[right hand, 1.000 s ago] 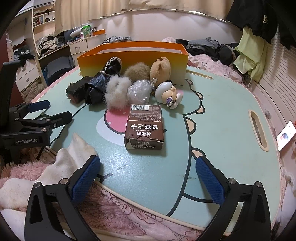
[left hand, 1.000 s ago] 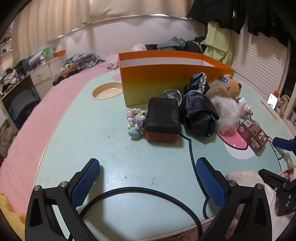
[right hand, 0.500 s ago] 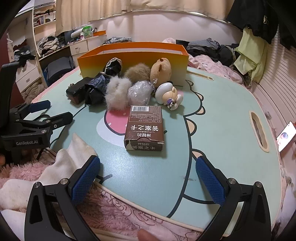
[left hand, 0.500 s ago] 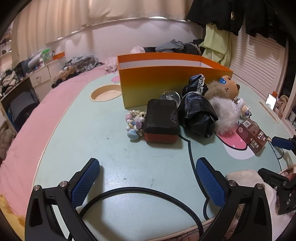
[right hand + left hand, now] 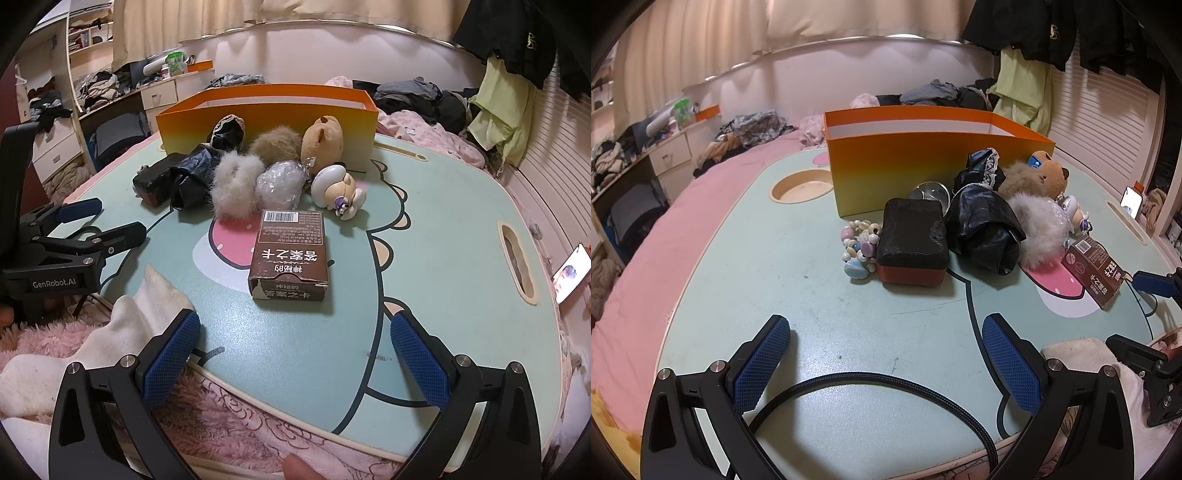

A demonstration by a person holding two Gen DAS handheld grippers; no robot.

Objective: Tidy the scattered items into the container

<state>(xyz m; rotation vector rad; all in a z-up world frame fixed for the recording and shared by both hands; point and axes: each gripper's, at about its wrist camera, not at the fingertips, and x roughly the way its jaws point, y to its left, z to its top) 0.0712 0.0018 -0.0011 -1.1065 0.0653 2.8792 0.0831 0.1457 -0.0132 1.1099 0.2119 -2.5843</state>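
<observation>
The right gripper (image 5: 295, 354) is spread wide with nothing in it. It hangs over the near edge of the tabletop (image 5: 443, 229). The brown card box (image 5: 290, 254) lies flat straight ahead of it, near the middle of the tabletop. The box's long side points away from the gripper, toward the orange container (image 5: 266, 110) at the far edge. So the two fingers stand on either side of the box's short width. I think this gripper could slide forward and pinch it without turning.

The left gripper (image 5: 886, 365) is spread wide and empty too. It sits over the near left part of the tabletop. The black and red case (image 5: 912, 243) is straight ahead of it, with the bead bracelet (image 5: 858, 245) touching its left side. The brown card box is far off to this gripper's right, so the right gripper is the nearer one for the box.

The other things are bunched just in front of the container: a black shiny bag (image 5: 982, 225), a grey fluffy pom-pom (image 5: 234, 184), a bear plush (image 5: 321, 142) and a small white figure (image 5: 338, 188). Nothing can be seen inside the container yet.
</observation>
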